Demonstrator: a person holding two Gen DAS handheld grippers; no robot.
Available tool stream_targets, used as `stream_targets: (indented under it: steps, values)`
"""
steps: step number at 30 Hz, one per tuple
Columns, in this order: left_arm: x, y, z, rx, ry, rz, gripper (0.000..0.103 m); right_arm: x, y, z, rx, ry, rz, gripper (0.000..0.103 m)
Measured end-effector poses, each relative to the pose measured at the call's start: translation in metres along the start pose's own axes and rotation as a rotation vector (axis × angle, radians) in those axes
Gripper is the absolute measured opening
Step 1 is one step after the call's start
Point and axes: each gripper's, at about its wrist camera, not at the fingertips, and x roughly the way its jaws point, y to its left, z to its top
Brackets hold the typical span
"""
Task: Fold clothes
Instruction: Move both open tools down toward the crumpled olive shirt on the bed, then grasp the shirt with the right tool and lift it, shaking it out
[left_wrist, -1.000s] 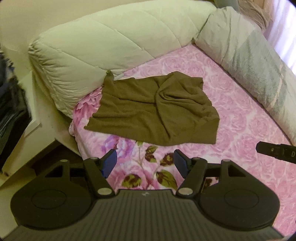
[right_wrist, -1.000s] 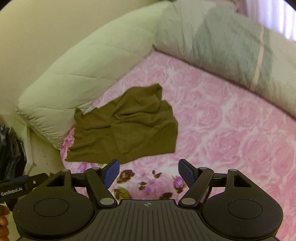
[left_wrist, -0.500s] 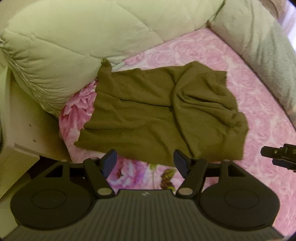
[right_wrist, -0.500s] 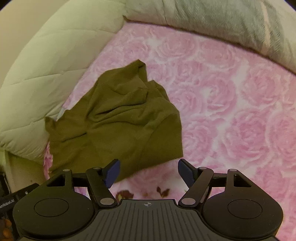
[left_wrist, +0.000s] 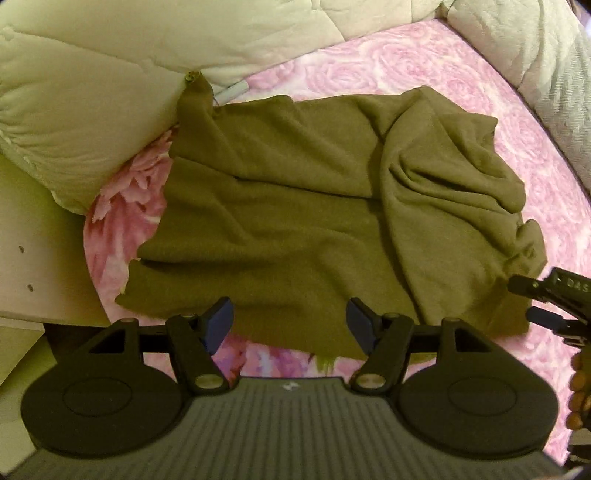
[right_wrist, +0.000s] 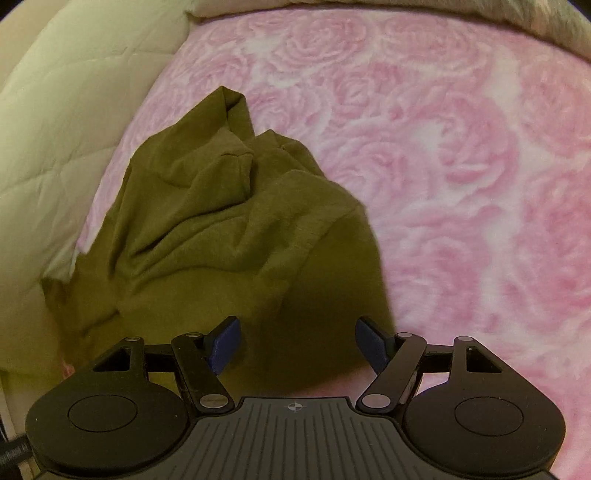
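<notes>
An olive-green garment (left_wrist: 314, 221) lies crumpled on the pink rose-patterned bedsheet (left_wrist: 406, 70), its right side bunched into folds. My left gripper (left_wrist: 290, 326) hovers open over the garment's near hem, nothing between its blue pads. In the right wrist view the same garment (right_wrist: 221, 229) fills the left and middle, and my right gripper (right_wrist: 297, 345) stands open just above its near right corner. The right gripper's tip (left_wrist: 546, 302) also shows at the right edge of the left wrist view, beside the garment's corner.
A pale quilted duvet (left_wrist: 110, 74) is heaped along the bed's far and left sides, touching the garment's far left corner. A grey striped blanket (left_wrist: 561, 92) lies at the right. A light wooden bed frame (left_wrist: 29, 258) borders the left. A hand (left_wrist: 581, 387) holds the right gripper.
Both grippers have moved forward and down toward the garment, which now looms much larger. Their fingers have stayed open and the garment has not shifted.
</notes>
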Motion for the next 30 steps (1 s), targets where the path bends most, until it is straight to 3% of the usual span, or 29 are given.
stream_targets:
  steps: [1, 2, 3, 5, 6, 13, 17, 23, 30]
  values:
    - [0.001, 0.001, 0.001, 0.000, -0.002, 0.002, 0.064, 0.006, 0.001, 0.000, 0.011, -0.009, 0.006, 0.068]
    - [0.002, 0.001, 0.002, 0.000, -0.005, 0.004, 0.064, 0.013, 0.004, 0.000, 0.004, -0.012, 0.002, 0.045]
    - [0.003, 0.002, 0.002, 0.000, -0.007, 0.006, 0.064, 0.019, 0.007, 0.000, -0.006, -0.010, 0.001, 0.032]
    - [0.002, 0.003, 0.004, -0.003, -0.013, 0.006, 0.064, 0.025, 0.013, -0.001, -0.033, -0.024, -0.013, 0.020]
    - [-0.001, 0.004, 0.004, -0.004, -0.018, 0.004, 0.064, 0.027, 0.016, -0.001, -0.046, -0.033, -0.018, 0.009]
    - [-0.031, -0.002, 0.008, 0.014, -0.074, -0.024, 0.064, -0.050, 0.018, -0.016, -0.079, -0.181, 0.095, 0.001]
    - [-0.061, -0.014, 0.007, 0.036, -0.128, -0.065, 0.064, -0.126, 0.027, -0.027, -0.165, -0.375, 0.122, 0.001]
    - [-0.120, -0.043, -0.005, 0.106, -0.215, -0.141, 0.064, -0.234, 0.021, -0.045, -0.165, -0.600, 0.168, 0.001]
    - [-0.192, -0.095, -0.044, 0.201, -0.309, -0.251, 0.064, -0.369, -0.009, -0.084, -0.171, -0.866, 0.186, 0.001]
